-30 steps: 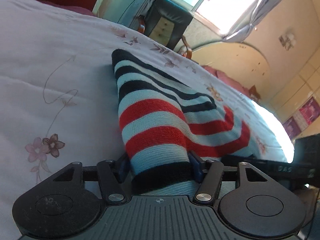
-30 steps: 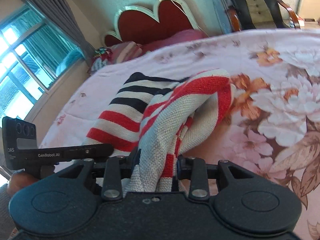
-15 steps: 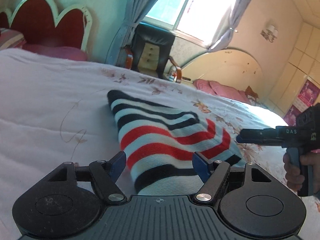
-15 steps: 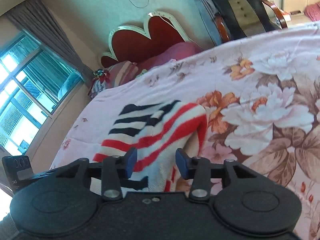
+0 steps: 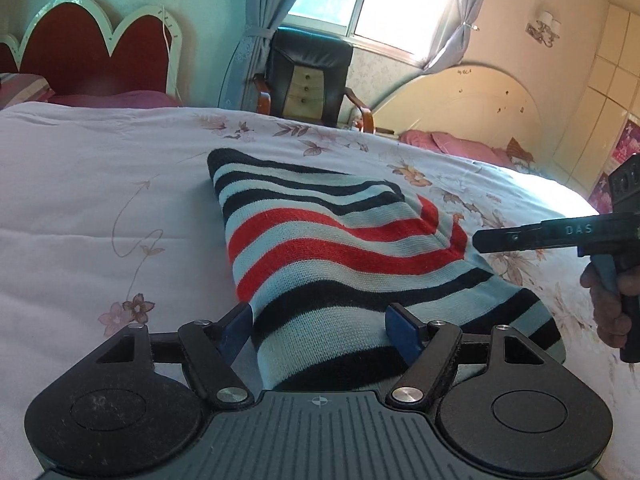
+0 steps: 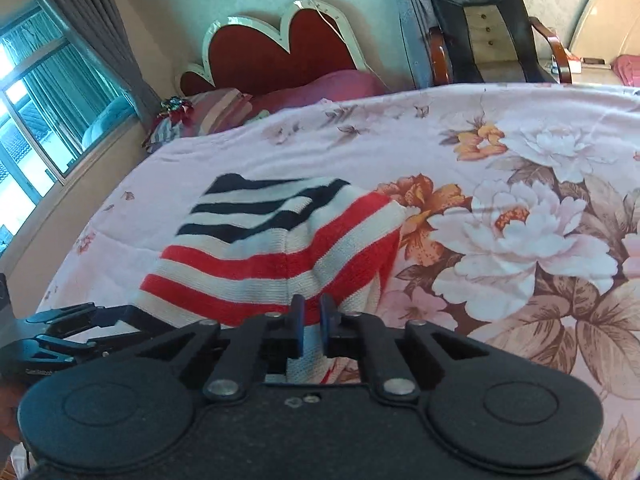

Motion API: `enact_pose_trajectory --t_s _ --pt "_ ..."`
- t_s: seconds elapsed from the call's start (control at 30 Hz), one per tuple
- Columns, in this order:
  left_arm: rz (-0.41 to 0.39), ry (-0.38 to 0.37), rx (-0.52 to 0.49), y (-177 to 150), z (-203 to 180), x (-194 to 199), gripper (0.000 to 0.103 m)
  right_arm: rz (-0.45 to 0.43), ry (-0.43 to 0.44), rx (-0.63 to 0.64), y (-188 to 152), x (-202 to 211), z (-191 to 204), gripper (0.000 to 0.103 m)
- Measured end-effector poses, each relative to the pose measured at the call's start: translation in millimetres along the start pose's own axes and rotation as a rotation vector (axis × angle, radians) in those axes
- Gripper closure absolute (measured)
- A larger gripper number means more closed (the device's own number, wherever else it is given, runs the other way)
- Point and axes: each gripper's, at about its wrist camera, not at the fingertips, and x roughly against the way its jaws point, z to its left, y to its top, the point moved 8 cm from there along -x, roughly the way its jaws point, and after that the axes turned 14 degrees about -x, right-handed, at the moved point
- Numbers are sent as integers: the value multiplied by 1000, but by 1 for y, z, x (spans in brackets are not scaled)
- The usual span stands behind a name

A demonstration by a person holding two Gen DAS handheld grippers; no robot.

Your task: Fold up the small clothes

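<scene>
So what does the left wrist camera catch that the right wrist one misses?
Only the left view shows the cream arched headboard, the wall lamp and the bright window.

Only the right view shows the large white printed flower and the grey curtain.

Both show the striped red, black and pale knitted garment on the floral bedspread, the red heart-shaped headboard and the black chair.

Black left tool (image 5: 320, 330) with blue pads, silver screws, ribbed housing, right tool (image 6: 311, 326) alike, lettered "DAS"
</scene>
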Motion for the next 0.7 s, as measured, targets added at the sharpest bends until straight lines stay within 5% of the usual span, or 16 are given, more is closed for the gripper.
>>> enact_pose_trajectory --t_s 0.17,0.23,0.37,0.47,0.67,0.7 --pt "-62 -11 37 -6 -19 50 30 30 72 100 -29 33 29 86" --pt "-60 -56 52 -11 -35 56 30 56 53 158 -49 34 36 87" --pt "30 -20 -2 -32 -50 37 30 79 -58 241 -77 23 34 94" --pt "33 -6 -8 -39 -51 30 30 72 -119 231 -84 13 26 103" --pt "37 79 -30 -41 -62 53 30 -6 -153 121 -89 21 9 103" --pt "25 109 -38 -39 -68 70 30 -40 -203 96 -91 34 13 96"
